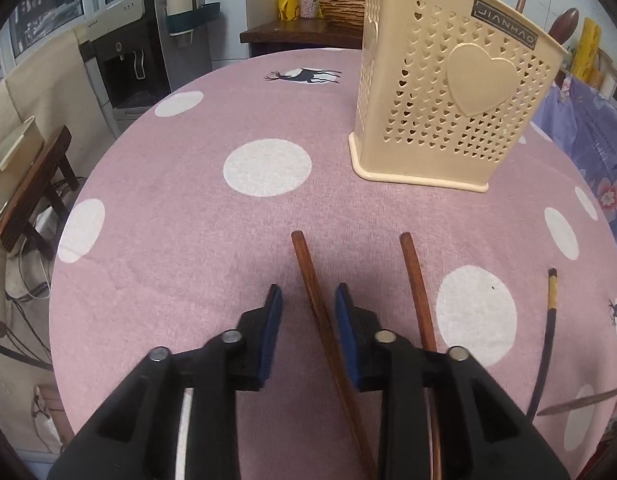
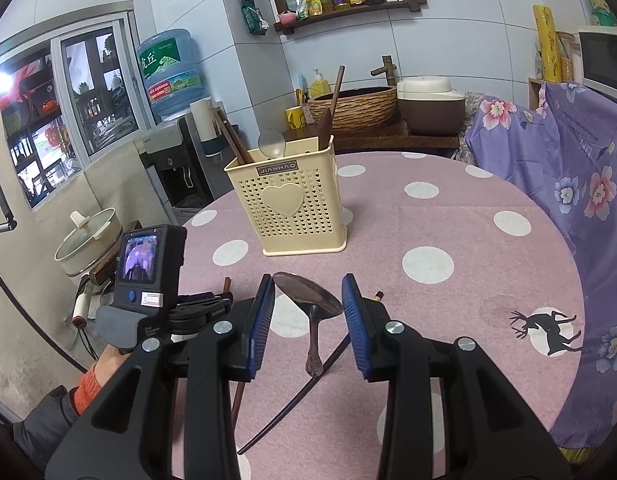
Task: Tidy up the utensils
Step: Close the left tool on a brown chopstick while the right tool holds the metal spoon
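A cream perforated utensil holder (image 1: 448, 92) with a heart stands on the pink dotted table; it also shows in the right wrist view (image 2: 288, 204) holding chopsticks, a ladle and wooden utensils. My left gripper (image 1: 308, 300) is open, its jaws astride a brown wooden chopstick (image 1: 308, 272) lying on the cloth. A second brown chopstick (image 1: 416, 284) lies just right of it. A dark chopstick with a yellow band (image 1: 548, 328) lies farther right. My right gripper (image 2: 308, 292) is open above a metal spoon (image 2: 312, 300) lying over a dark chopstick (image 2: 292, 404).
The left gripper's body with its camera screen (image 2: 148, 264) sits at the left in the right wrist view. A water dispenser (image 1: 128, 60) stands beyond the table's left edge. A purple floral cloth (image 2: 568, 184) covers something at the right edge. A wooden counter (image 2: 388, 136) lies behind.
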`<state>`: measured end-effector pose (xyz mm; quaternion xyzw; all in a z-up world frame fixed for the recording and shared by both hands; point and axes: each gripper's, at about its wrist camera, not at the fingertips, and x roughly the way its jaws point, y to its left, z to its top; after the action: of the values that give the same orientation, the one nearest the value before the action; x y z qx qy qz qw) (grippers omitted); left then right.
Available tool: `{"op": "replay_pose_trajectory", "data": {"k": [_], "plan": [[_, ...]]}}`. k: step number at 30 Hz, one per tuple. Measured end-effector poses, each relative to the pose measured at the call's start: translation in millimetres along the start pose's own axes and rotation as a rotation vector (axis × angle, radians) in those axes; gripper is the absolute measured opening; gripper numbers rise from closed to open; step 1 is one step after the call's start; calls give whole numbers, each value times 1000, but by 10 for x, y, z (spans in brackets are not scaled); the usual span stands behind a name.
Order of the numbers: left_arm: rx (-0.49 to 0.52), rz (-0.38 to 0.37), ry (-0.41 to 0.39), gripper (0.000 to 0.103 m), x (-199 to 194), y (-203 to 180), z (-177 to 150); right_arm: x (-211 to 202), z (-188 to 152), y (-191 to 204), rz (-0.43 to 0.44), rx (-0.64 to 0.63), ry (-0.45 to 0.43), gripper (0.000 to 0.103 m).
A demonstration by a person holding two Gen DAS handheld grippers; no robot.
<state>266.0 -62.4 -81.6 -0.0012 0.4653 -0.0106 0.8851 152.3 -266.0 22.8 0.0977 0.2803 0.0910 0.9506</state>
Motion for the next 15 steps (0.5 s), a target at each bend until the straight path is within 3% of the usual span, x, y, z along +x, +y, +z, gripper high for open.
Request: {"op": "replay_pose_trajectory", "data": {"k": [3, 15], "plan": [[-5, 16, 9, 11, 34, -10, 48, 7, 8, 4, -2, 2, -1, 36], [-22, 4, 23, 8, 69, -23, 86, 37, 8, -1, -7, 5, 4, 36]]}}
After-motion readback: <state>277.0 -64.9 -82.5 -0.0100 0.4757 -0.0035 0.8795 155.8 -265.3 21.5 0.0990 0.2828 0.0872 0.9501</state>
